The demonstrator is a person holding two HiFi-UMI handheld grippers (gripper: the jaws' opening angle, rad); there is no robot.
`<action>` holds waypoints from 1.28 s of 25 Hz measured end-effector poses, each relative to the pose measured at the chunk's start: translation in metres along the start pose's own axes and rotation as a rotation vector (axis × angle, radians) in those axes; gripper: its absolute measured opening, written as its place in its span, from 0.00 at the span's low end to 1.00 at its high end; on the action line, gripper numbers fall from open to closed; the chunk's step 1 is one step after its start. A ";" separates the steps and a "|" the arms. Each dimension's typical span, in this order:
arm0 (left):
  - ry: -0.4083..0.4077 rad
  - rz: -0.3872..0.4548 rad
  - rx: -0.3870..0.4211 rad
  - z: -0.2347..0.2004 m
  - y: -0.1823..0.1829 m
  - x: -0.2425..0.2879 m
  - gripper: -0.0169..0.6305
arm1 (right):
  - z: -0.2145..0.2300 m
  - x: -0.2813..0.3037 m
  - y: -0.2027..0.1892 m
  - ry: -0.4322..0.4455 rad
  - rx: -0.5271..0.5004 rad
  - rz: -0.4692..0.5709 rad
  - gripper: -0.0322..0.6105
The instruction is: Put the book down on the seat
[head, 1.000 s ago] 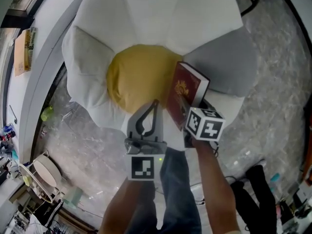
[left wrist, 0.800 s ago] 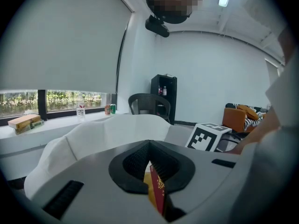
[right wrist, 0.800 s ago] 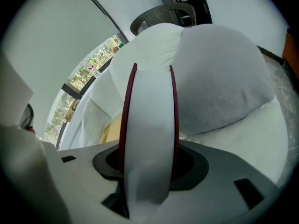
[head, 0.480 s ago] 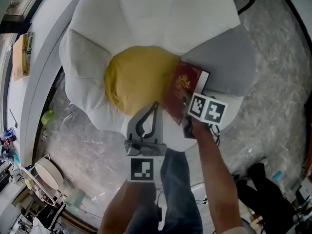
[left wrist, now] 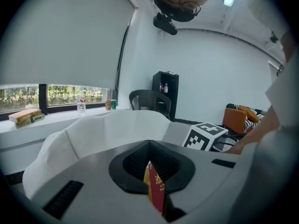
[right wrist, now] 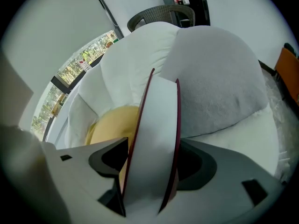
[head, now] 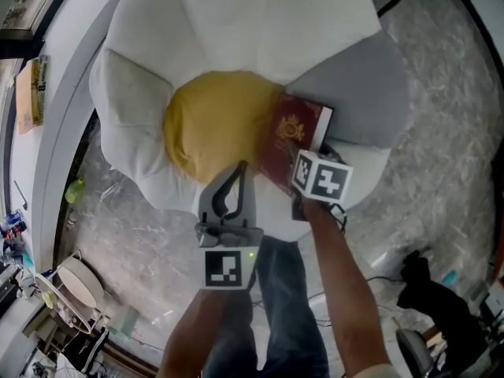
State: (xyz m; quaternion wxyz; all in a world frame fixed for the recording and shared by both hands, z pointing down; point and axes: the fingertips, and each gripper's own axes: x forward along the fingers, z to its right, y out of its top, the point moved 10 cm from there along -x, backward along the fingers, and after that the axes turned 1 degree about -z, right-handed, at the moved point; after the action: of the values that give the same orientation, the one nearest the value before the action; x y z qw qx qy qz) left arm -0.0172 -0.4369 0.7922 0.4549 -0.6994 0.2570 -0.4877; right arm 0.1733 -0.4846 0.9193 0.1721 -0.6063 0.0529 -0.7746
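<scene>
Book [head: 298,132] on the seat [head: 236,30], tilted at the right edge of the yellow centre [head: 209,124]. Its near end lies between the opening jaws of the right gripper [head: 309,186], its long axis pointing straight ahead of them. Left gripper [head: 239,181], jaws closed and empty, is just beside.

— Where is the book?
— The book [head: 293,136] is on the seat [head: 260,22], in the fold where the yellow centre [head: 209,124] meets the grey petal [head: 354,93] on the right.
— And how does it look?
— Closed, with a dark red hard cover and a gold emblem on the front. It is tilted rather than flat, the cover turned up and to the left, the white page edge toward the near side.
— And the seat?
— Flower-shaped, with plump white petals around the yellow middle.
</scene>
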 end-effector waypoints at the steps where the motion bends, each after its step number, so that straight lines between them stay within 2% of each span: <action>1: 0.000 0.002 0.002 0.001 0.000 0.000 0.04 | 0.001 -0.001 -0.001 -0.011 -0.006 0.005 0.51; 8: -0.009 0.014 0.011 0.005 0.008 -0.004 0.04 | -0.001 -0.021 -0.005 -0.035 -0.026 0.057 0.54; 14: -0.007 0.021 0.013 0.004 0.024 -0.016 0.04 | -0.014 -0.056 -0.009 -0.013 -0.027 0.086 0.54; 16: -0.010 0.037 0.021 0.003 0.035 -0.019 0.04 | -0.021 -0.075 -0.008 -0.013 -0.051 0.111 0.54; 19: -0.007 0.054 0.035 0.003 0.056 -0.028 0.04 | -0.039 -0.109 -0.003 0.002 -0.145 0.172 0.53; 20: -0.002 0.054 0.038 0.002 0.064 -0.031 0.04 | -0.046 -0.123 0.000 0.002 -0.179 0.208 0.52; 22: 0.015 0.067 0.029 -0.001 0.083 -0.039 0.04 | -0.061 -0.152 0.010 0.000 -0.224 0.299 0.43; 26: 0.033 0.077 0.012 -0.008 0.120 -0.063 0.04 | -0.091 -0.213 0.022 0.029 -0.253 0.439 0.36; 32: 0.018 0.097 0.011 -0.013 0.173 -0.098 0.04 | -0.130 -0.300 0.031 -0.002 -0.312 0.672 0.17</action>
State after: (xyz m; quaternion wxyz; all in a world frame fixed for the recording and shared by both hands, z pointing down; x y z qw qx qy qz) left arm -0.0528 -0.4414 0.5959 0.4794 -0.6791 0.2921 -0.4730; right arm 0.1165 -0.4310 0.6003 0.3223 -0.5749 0.3663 -0.6568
